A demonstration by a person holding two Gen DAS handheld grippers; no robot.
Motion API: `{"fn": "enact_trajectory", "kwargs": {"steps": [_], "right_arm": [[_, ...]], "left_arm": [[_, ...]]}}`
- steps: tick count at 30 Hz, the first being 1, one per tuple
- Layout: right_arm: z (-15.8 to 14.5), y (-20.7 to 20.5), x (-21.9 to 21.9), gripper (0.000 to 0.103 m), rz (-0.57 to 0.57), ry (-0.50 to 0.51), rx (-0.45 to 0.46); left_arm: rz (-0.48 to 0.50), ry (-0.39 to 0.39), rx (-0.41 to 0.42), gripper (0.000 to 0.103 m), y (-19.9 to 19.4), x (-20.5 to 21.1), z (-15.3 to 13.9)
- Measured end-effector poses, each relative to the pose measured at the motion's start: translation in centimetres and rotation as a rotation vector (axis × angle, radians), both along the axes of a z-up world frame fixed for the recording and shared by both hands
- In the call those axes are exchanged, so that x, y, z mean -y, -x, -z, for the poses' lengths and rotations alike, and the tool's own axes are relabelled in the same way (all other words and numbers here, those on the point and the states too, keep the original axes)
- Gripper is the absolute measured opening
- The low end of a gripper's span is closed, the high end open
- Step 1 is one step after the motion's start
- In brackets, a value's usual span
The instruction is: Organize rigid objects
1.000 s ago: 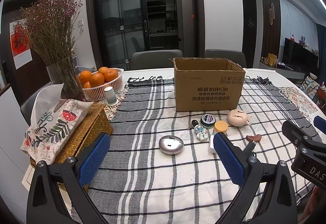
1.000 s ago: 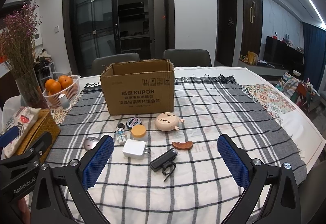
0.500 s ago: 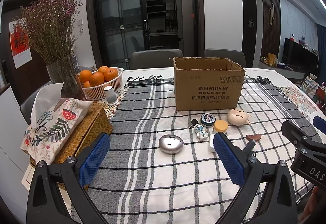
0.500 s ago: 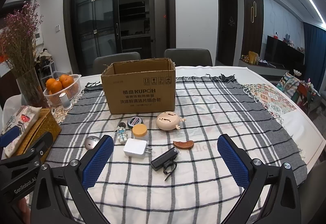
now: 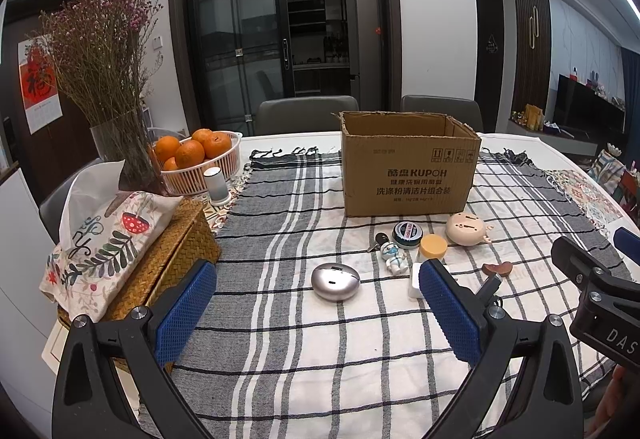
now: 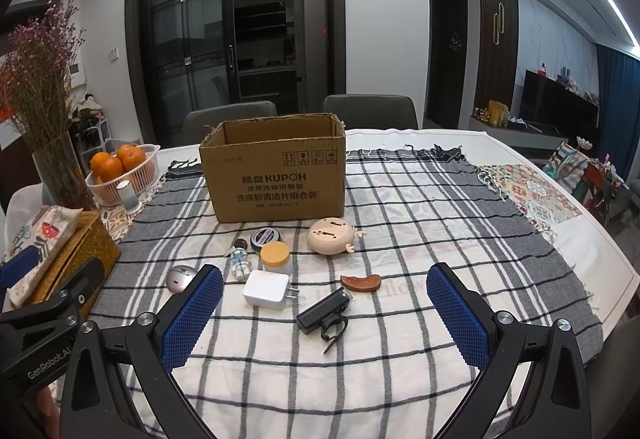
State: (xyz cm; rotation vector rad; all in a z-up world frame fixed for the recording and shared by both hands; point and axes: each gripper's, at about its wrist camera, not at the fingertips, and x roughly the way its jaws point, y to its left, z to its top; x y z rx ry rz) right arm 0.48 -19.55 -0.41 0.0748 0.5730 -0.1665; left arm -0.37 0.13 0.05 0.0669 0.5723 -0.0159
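An open cardboard box (image 6: 276, 175) stands mid-table; it also shows in the left wrist view (image 5: 408, 167). In front of it lie small objects: a silver oval case (image 5: 335, 281), an astronaut figurine (image 6: 240, 263), a round tin (image 6: 266, 239), a yellow-lidded jar (image 6: 275, 257), a beige round toy (image 6: 330, 236), a white charger (image 6: 267, 289), a brown piece (image 6: 361, 282) and a black bike light (image 6: 325, 311). My left gripper (image 5: 316, 315) is open and empty, short of the silver case. My right gripper (image 6: 324, 319) is open and empty, around the bike light's near side, above the cloth.
A wicker tissue box (image 5: 168, 263) with a floral cover sits at the left. Behind it stand a vase of dried flowers (image 5: 120, 143), a basket of oranges (image 5: 196, 159) and a small white cylinder (image 5: 214, 185). Chairs stand behind the table.
Both grippers have drifted slightly; the objects sit a little differently in view. Nothing was grasped or moved.
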Motion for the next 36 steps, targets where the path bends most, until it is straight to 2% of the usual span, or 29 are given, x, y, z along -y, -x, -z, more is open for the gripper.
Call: {"fn": "enact_trajectory", "kwargs": {"steps": [21,31,36], "right_arm": [[0.8,-0.2,-1.2,0.103,-0.011,-0.004,-0.021],[2.4,-3.4,-2.2,0.103,-0.087,-0.038,-0.091],[3.6,-5.5,-2.7,0.103,-0.105,-0.045,-0.124]], "left_arm": [[0.005,0.005,-0.035,0.103,-0.8,-0.5,0.8],[0.030,-0.003,-0.109,0.103,-3.4,-1.5,3.5],[0.058,-0.020,-0.107,0.103,-4.8,-1.8,4.6]]}}
